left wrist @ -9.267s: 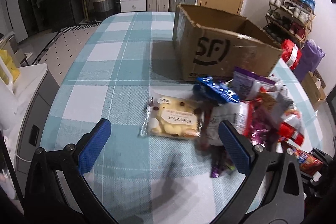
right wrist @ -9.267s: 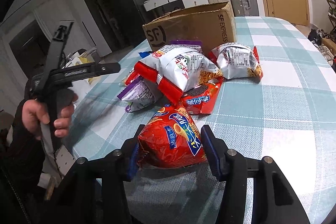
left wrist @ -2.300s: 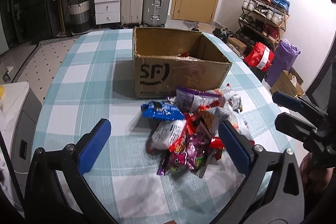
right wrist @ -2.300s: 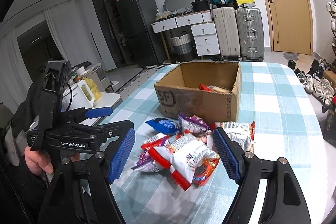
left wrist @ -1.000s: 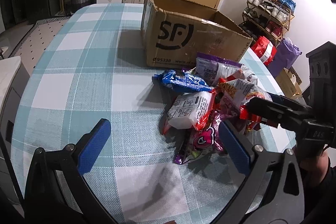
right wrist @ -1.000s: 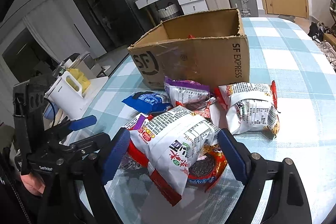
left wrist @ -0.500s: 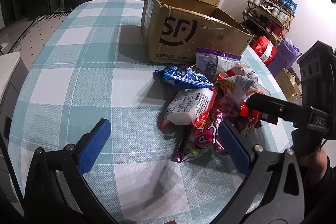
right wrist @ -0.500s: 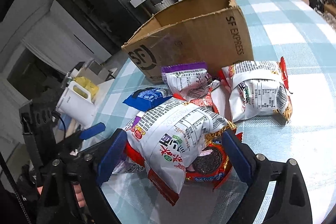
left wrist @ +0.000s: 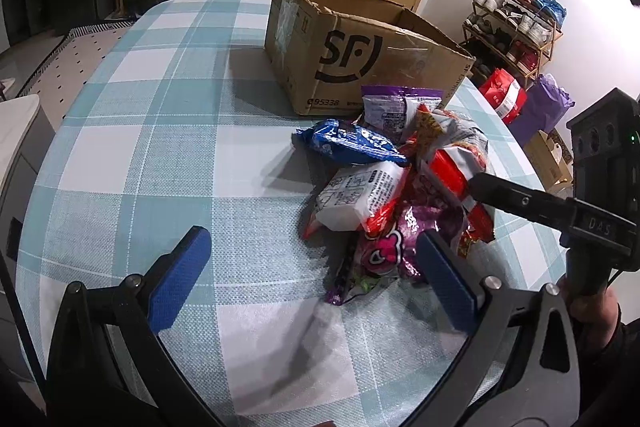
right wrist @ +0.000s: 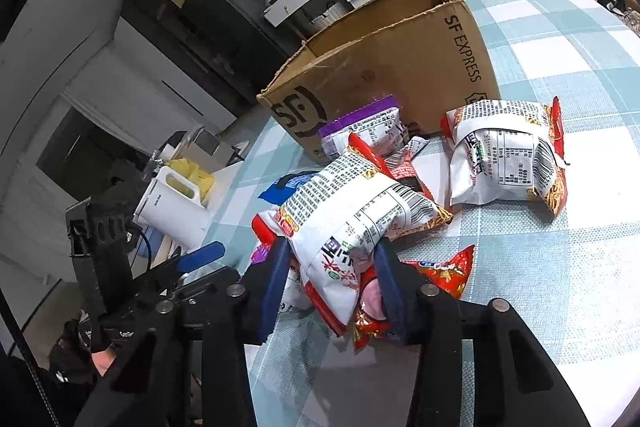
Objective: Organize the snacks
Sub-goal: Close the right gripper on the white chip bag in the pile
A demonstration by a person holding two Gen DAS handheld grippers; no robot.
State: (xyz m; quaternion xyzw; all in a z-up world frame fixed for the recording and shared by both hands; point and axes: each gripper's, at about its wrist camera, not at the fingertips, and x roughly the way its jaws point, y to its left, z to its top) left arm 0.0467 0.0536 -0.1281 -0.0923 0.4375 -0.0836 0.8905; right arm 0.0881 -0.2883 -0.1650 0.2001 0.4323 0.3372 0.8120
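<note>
A heap of snack bags lies on the checked tablecloth [left wrist: 160, 155] in front of an open SF cardboard box [left wrist: 360, 55]. My right gripper [right wrist: 332, 267] is shut on the near end of a big white and red noodle bag [right wrist: 352, 215] on top of the heap; the bag also shows in the left wrist view [left wrist: 452, 163]. My left gripper [left wrist: 308, 275] is open and empty, low over the cloth in front of the heap, by a pink and purple candy bag [left wrist: 384, 255]. A blue bag [left wrist: 352, 147] and a purple bag [left wrist: 396, 107] lie near the box.
A second white and red noodle bag [right wrist: 508, 155] lies apart to the right of the heap. An orange-red bag [right wrist: 436, 275] lies under my right finger. A white appliance [right wrist: 172, 203] stands off the table's left side. Shoe rack [left wrist: 516, 19] and bags stand beyond the right edge.
My right gripper has moved down onto the heap and closed on the big noodle bag. My left gripper has come a little closer to the heap, still open.
</note>
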